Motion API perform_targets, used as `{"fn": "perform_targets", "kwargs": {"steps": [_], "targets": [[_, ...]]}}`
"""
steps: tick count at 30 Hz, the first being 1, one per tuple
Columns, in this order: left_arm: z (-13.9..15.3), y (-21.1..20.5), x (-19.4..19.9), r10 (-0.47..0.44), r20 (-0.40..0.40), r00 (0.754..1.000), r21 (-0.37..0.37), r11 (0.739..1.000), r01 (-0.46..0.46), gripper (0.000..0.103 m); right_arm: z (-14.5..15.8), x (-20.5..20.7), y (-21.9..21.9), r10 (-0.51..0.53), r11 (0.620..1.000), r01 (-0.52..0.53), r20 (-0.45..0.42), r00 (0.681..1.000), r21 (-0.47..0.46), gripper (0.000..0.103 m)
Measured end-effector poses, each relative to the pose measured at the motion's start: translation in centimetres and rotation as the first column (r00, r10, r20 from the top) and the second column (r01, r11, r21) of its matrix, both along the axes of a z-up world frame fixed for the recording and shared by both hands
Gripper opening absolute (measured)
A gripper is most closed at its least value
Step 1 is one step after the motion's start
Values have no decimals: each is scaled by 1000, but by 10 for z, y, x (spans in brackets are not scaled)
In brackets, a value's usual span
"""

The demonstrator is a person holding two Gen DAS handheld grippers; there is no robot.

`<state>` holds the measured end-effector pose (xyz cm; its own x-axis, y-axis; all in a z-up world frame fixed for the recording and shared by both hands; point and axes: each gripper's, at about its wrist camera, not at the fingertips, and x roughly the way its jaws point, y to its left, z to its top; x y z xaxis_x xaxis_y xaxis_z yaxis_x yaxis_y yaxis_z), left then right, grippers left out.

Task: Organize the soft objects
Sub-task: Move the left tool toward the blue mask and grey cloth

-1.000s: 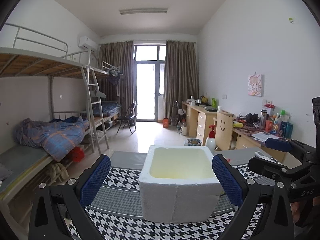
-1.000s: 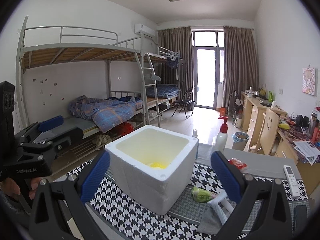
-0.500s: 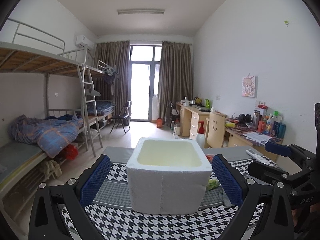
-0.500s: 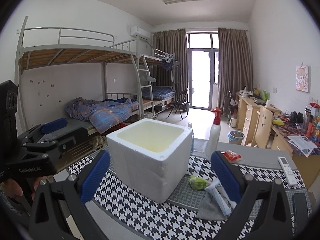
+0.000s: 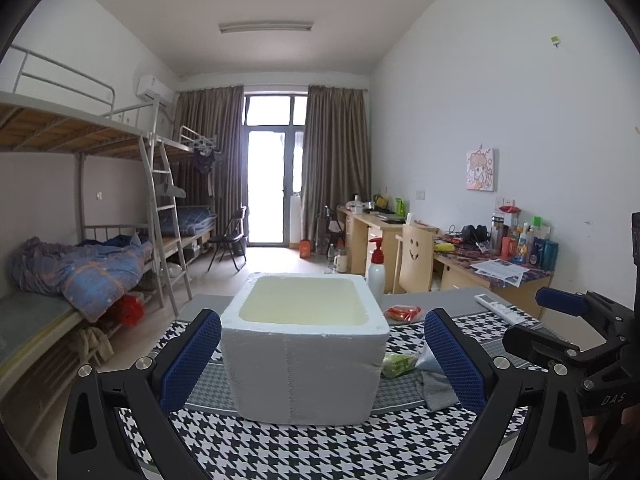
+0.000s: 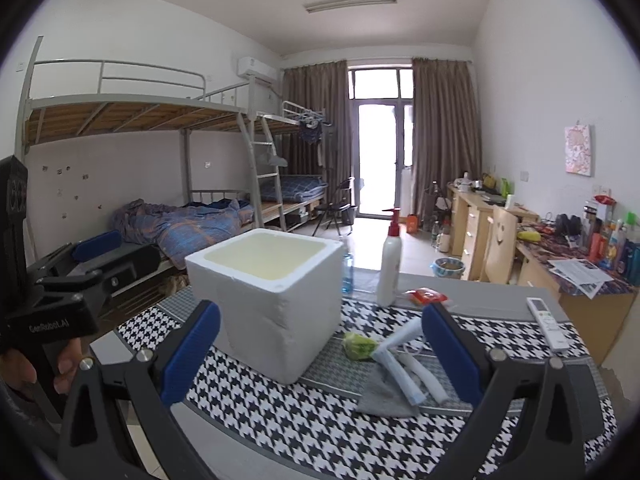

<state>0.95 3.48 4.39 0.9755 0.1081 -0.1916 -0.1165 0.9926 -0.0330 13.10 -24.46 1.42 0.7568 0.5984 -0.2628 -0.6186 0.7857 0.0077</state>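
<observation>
A white foam box [image 5: 304, 344] stands open on the houndstooth mat [image 5: 320, 448]; it also shows in the right wrist view [image 6: 272, 300]. To its right lie a green soft item [image 6: 358, 346], white rolled socks [image 6: 404, 364] and a grey cloth [image 6: 384, 398]; the green item [image 5: 396, 364] and cloth [image 5: 436, 390] show in the left wrist view. My left gripper [image 5: 320, 364] is open and empty before the box. My right gripper [image 6: 320, 356] is open and empty, in front of the box corner and soft items.
A lotion pump bottle [image 6: 390, 268], a red packet [image 6: 426, 296] and a white remote [image 6: 546, 322] lie at the table's far side. A blue bottle [image 6: 347, 274] stands behind the box. Bunk beds are left, desks right.
Both grippers have drawn back and lowered; the box looks lower and farther, its inside no longer visible from the right wrist. Both stay open and empty.
</observation>
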Motion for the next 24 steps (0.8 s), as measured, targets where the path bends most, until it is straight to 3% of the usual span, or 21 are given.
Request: {"fn": "perform_targets", "kwargs": {"steps": [10,24], "targets": [[-4,-20,-2,-63,17,998,-10,998,63,102,-9,-4,-37,-80,996,81,-9,997,31,102],[-14,-55,10,-134,-18,991,-14,991,134,102,-15,-3,-63,-141,990,142,-26,990,26,102]]}}
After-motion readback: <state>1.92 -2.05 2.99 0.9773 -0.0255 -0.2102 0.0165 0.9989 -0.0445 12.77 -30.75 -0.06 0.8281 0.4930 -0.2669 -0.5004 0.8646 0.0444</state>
